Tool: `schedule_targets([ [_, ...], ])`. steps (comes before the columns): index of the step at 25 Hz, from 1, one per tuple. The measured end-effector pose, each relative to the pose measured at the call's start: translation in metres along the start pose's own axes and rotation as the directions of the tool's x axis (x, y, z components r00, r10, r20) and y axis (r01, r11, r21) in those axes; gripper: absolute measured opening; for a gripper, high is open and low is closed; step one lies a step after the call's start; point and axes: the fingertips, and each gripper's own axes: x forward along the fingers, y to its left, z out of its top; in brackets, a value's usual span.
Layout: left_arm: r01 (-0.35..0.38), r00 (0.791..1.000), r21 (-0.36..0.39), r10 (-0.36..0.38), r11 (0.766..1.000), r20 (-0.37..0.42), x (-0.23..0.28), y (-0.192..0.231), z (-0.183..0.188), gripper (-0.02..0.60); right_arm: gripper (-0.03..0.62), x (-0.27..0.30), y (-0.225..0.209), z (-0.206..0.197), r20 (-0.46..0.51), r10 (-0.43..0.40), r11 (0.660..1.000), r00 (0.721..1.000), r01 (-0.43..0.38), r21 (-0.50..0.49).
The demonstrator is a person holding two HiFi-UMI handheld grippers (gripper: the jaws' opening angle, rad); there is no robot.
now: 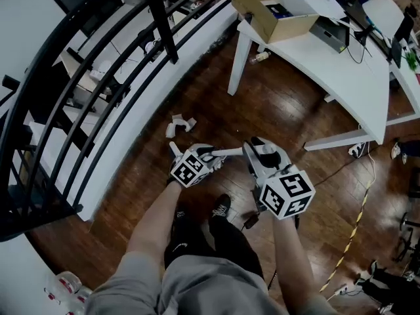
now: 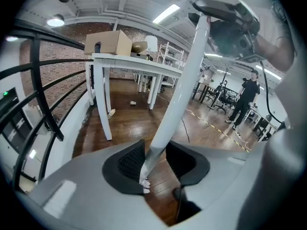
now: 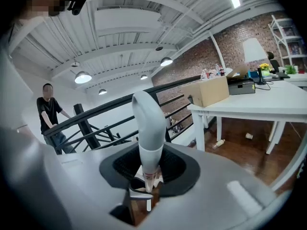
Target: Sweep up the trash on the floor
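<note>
Both grippers hold one white broom handle (image 1: 233, 151), which runs between them above the dark wood floor. My left gripper (image 1: 211, 155) is shut on the handle's shaft (image 2: 182, 90), and the shaft rises toward my right gripper (image 2: 225, 23). My right gripper (image 1: 259, 153) is shut just below the handle's rounded grey top end (image 3: 148, 123). Crumpled white paper trash (image 1: 178, 125) lies on the floor just ahead of the left gripper, near the railing's white base. A small bottle (image 1: 260, 56) lies under the table. The broom's head is hidden.
A white table (image 1: 328, 58) carrying a cardboard box (image 1: 272, 8) stands ahead on the right. A black railing (image 1: 98, 90) curves along the left. A yellow-black cable (image 1: 354, 228) runs across the floor at right. A cup (image 3: 248, 136) lies beyond the table legs. A person (image 2: 247, 97) stands far off.
</note>
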Motion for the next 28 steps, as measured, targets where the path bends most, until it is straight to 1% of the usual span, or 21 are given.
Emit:
schedule_targets([
  [4, -0.019, 0.999, 0.035, 0.020, 0.999, -0.026, -0.026, 0.037, 0.000, 0.140, 0.091, 0.026, 0.017, 0.012, 0.036, 0.011, 1.000, 0.999, -0.012, 0.019],
  [6, -0.018, 0.999, 0.062, 0.020, 0.998, -0.034, -0.035, 0.058, 0.000, 0.140, 0.091, 0.041, 0.023, 0.017, 0.056, 0.001, 0.999, 0.998, -0.002, 0.033],
  [8, -0.002, 0.999, 0.093, 0.007, 0.996, -0.050, -0.043, 0.079, -0.003, 0.140, 0.091, 0.056, 0.030, 0.019, 0.076, -0.026, 0.998, 0.997, 0.022, 0.056],
  [10, 0.030, 0.997, 0.126, -0.021, 0.992, -0.074, -0.047, 0.095, -0.008, 0.141, 0.090, 0.069, 0.035, 0.018, 0.090, -0.067, 0.994, 0.994, 0.059, 0.089],
  [13, 0.103, 0.990, 0.175, -0.084, 0.979, -0.109, -0.043, 0.114, -0.010, 0.141, 0.089, 0.085, 0.032, 0.016, 0.098, -0.143, 0.982, 0.985, 0.129, 0.140],
  [15, 0.155, 0.982, 0.198, -0.128, 0.968, -0.141, -0.035, 0.125, -0.016, 0.141, 0.090, 0.098, 0.029, 0.011, 0.092, -0.197, 0.968, 0.976, 0.179, 0.175],
  [18, 0.231, 0.963, 0.222, -0.191, 0.947, -0.190, -0.021, 0.137, -0.029, 0.141, 0.089, 0.114, 0.026, -0.003, 0.069, -0.263, 0.946, 0.962, 0.243, 0.214],
  [20, 0.286, 0.948, 0.234, -0.238, 0.929, -0.213, -0.010, 0.136, -0.035, 0.141, 0.089, 0.117, 0.024, -0.013, 0.042, -0.312, 0.930, 0.949, 0.296, 0.219],
  [23, 0.351, 0.928, 0.238, -0.303, 0.906, -0.215, 0.004, 0.122, -0.034, 0.146, 0.091, 0.107, 0.018, -0.022, -0.013, -0.393, 0.903, 0.919, 0.389, 0.186],
  [25, 0.388, 0.915, 0.238, -0.340, 0.890, -0.217, 0.013, 0.107, -0.031, 0.149, 0.091, 0.094, 0.013, -0.026, -0.039, -0.438, 0.880, 0.898, 0.438, 0.182],
  [28, 0.453, 0.888, 0.248, -0.406, 0.856, -0.217, 0.026, 0.070, -0.021, 0.149, 0.091, 0.061, 0.002, -0.027, -0.056, -0.504, 0.842, 0.862, 0.504, 0.194],
])
